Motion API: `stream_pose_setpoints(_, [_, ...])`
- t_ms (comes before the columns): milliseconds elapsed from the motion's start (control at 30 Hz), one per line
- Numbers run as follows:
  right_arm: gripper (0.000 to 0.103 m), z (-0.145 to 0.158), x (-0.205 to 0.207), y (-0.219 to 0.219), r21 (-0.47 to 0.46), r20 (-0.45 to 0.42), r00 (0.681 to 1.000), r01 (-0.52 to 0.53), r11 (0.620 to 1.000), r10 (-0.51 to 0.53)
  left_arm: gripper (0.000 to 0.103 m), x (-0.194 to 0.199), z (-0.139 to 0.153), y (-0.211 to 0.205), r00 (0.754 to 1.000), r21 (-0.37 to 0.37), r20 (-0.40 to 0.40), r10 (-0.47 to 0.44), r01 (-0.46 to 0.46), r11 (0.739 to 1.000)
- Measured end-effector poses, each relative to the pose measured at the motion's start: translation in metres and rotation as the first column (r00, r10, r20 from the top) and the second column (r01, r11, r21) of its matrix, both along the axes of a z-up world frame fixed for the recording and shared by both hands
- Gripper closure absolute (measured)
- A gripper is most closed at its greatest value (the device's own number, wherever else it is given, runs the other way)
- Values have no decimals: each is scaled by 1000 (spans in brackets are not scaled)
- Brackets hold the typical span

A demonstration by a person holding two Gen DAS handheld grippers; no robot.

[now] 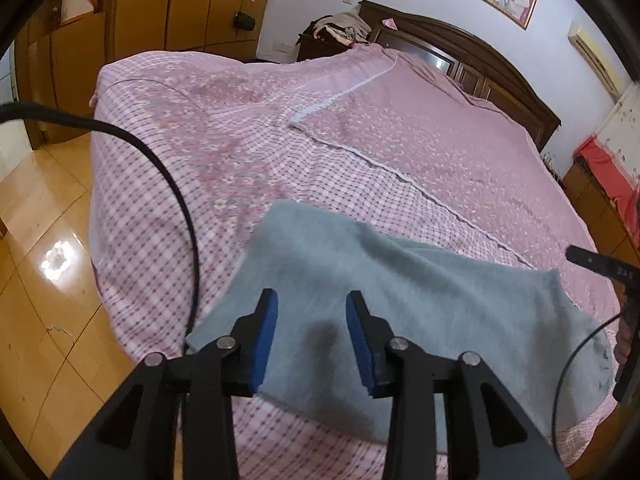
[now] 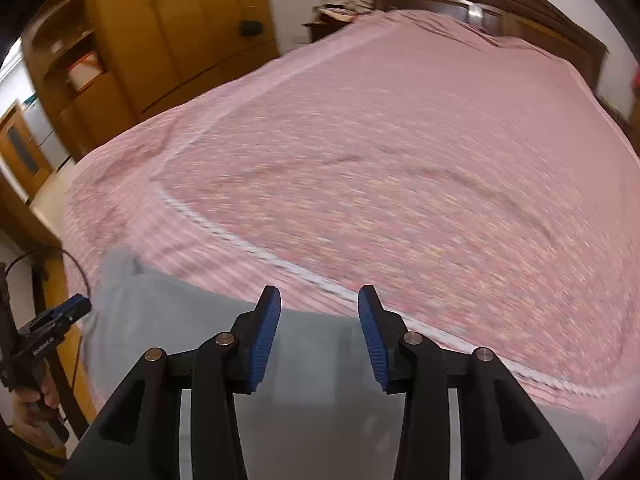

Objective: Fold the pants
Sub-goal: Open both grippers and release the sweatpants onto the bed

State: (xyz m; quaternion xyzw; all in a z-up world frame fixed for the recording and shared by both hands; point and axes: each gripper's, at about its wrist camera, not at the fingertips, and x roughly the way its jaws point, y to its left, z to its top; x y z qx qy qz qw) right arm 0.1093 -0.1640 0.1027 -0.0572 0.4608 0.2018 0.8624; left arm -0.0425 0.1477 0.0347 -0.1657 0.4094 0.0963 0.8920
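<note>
Pink bedding [image 1: 420, 152] is spread over a wide bed, its checked border marked off by a white trim line [image 1: 400, 176]; a dark wooden headboard [image 1: 480, 56] and tan wardrobes [image 1: 192, 4] are seen behind. Grey pants [image 1: 420, 300] are laid flat and folded along the bed's near edge, by its near left corner. The left gripper [image 1: 312, 304] is held above the pants with its blue pads [image 1: 268, 332] parted and nothing gripped. The right gripper [image 2: 318, 300] is likewise partly open and empty, over the far edge of the pants, its view blurred.
</note>
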Motion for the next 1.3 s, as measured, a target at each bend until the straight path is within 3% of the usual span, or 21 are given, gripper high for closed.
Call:
stream_pose_setpoints(200, [59, -22, 13, -32, 15, -79, 997, -1, 1000, 2, 64, 10, -14, -3, 998, 36, -57, 35, -33, 999])
stream_pose_setpoints(533, [59, -60, 24, -23, 25, -121, 991, -57, 998, 59, 60, 10, -25, -8, 993, 90, -102, 52, -43, 995])
stream_pose_setpoints(600, [74, -59, 21, -23, 31, -99, 993, -63, 998, 66, 60, 10, -26, -9, 993, 97, -105, 52, -42, 994])
stream_pose_setpoints(633, [94, -55, 18, -25, 32, -73, 996, -55, 998, 58, 60, 11, -26, -9, 993, 100, -106, 52, -42, 994])
stream_pose_setpoints(733, [94, -39, 12, -36, 90, 6, 1000, 2, 996, -2, 59, 12, -30, -11, 993, 112, -110, 52, -40, 993])
stream_pose_setpoints(833, [95, -32, 15, -41, 88, 62, 997, 44, 995, -50, 58, 13, -34, -12, 992, 114, -116, 52, -39, 993])
stream_pose_setpoints(1067, [94, -72, 37, -39, 64, -53, 995, 85, 994, -82, 56, 12, -33, -9, 993, 105, -111, 48, -36, 994])
stream_pose_setpoints(1200, [88, -65, 36, -45, 106, -96, 989, 124, 987, -114, 56, 12, -17, -12, 998, 105, -61, 9, -3, 994])
stream_pose_setpoints(1300, [81, -53, 28, -51, 116, -67, 986, 160, 980, -153, 56, 21, -2, -18, 999, 100, -16, -31, 32, 994])
